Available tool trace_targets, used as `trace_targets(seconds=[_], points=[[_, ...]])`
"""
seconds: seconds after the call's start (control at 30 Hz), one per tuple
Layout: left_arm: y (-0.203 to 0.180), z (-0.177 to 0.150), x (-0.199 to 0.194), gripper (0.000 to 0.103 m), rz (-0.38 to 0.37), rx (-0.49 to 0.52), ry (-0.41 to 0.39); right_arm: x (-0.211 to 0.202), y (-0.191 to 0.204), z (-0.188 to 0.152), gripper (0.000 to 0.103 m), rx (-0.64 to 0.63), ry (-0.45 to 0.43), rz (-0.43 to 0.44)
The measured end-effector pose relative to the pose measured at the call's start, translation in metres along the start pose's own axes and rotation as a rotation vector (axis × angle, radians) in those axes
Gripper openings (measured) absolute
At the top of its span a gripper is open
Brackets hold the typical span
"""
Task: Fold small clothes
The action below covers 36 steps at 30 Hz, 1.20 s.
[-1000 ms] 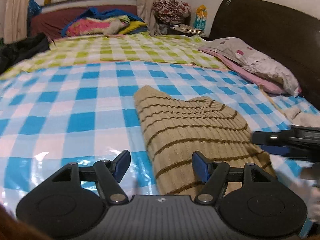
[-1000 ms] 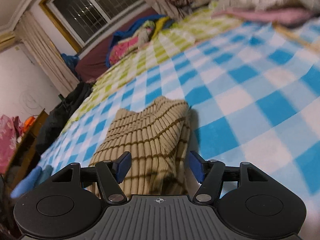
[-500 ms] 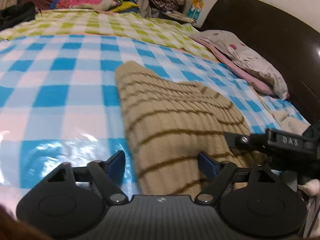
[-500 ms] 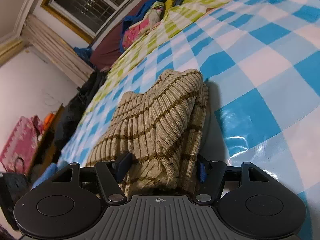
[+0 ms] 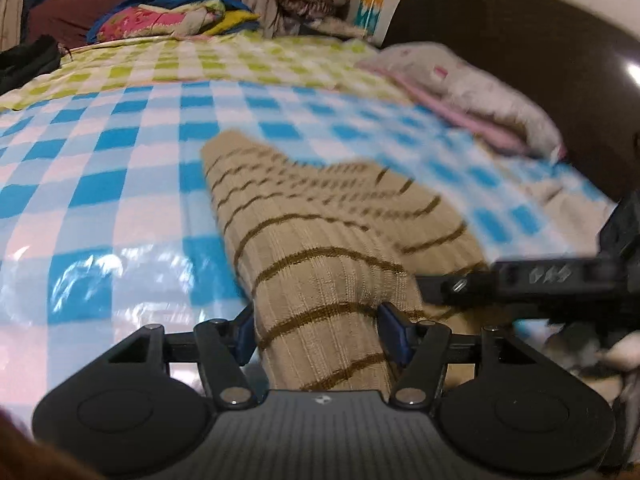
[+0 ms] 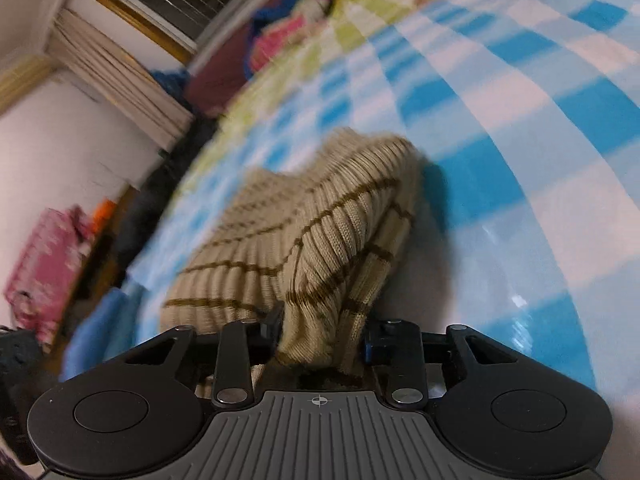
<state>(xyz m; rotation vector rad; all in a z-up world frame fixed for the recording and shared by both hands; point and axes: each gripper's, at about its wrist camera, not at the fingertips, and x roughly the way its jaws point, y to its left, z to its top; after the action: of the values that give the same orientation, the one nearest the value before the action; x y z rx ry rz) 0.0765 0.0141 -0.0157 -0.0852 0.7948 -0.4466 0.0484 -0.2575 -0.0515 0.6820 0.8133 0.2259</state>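
On the blue-and-white checked sheet [image 5: 100, 184] lay the beige knit garment w/ brown stripes [image 5: 320, 240], folded into a long strip running away from both cameras.

Left gripper [image 5: 320, 334]: jaws had just been closing, w/ the garment's near end between them. Blue pads [image 5: 394, 338] sat against the fabric on both sides; the knit bulged slightly between the pads. Grip on garment appeared made, approx. half-open width.

Right gripper [image 6: 322, 334]: jaws had just been closing from near-full width. A bunched fold of the same garment [image 6: 320, 240] stood pinched between the pads, fabric raised into a ridge above the sheet [image 6: 520, 160]. Right-hand pad [image 6: 370, 344] pressed into the cloth; left pad mostly hidden by fabric.

Left view also showed the right gripper's body [image 5: 560, 280] at the right edge, just beside the garment's right side; contact point blurred, could not tell exactly.

Background, left view: green checked sheet [image 5: 240, 60], pillows [image 5: 480, 96] at the dark headboard [image 5: 520, 40], piled bedding [image 5: 168, 20] at the far side. Both views were motion-blurred.
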Motion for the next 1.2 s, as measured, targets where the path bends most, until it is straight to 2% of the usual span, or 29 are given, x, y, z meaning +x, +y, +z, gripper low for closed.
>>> trace_targets(seconds=[0.07,0.2,0.3,0.43,0.5,0.67,0.8,0.93,1.2], points=[[0.000,-0.001,-0.004,0.065,0.000,-0.010,-0.004,-0.009,-0.005,0.000,0.039,0.037,-0.006,0.015],[0.001,0.005,-0.018,0.065,0.034,-0.003,-0.041,-0.032,-0.001,0.004,0.040,-0.022,-0.083,-0.020],[0.000,0.014,-0.031,0.065,0.082,0.012,-0.100,-0.044,0.002,0.007,0.039,-0.045,-0.143,-0.045],[-0.005,0.027,-0.034,0.065,0.132,0.030,-0.152,-0.053,0.018,0.011,0.039,-0.142,-0.260,-0.122],[-0.009,0.034,-0.027,0.065,0.151,0.032,-0.154,-0.052,0.025,0.013,0.038,-0.159,-0.281,-0.103],[-0.023,0.039,-0.001,0.065,0.220,0.107,-0.143,-0.036,0.041,0.016,0.031,-0.229,-0.266,-0.067],[-0.018,0.032,0.016,0.067,0.233,0.100,-0.086,-0.011,0.028,0.013,0.025,-0.231,-0.185,-0.167],[-0.012,0.031,0.017,0.071,0.225,0.073,-0.079,-0.004,0.020,0.017,0.023,-0.189,-0.173,-0.160],[-0.012,0.028,-0.006,0.071,0.253,0.048,-0.095,-0.005,0.025,0.011,0.023,-0.212,-0.190,-0.172]])
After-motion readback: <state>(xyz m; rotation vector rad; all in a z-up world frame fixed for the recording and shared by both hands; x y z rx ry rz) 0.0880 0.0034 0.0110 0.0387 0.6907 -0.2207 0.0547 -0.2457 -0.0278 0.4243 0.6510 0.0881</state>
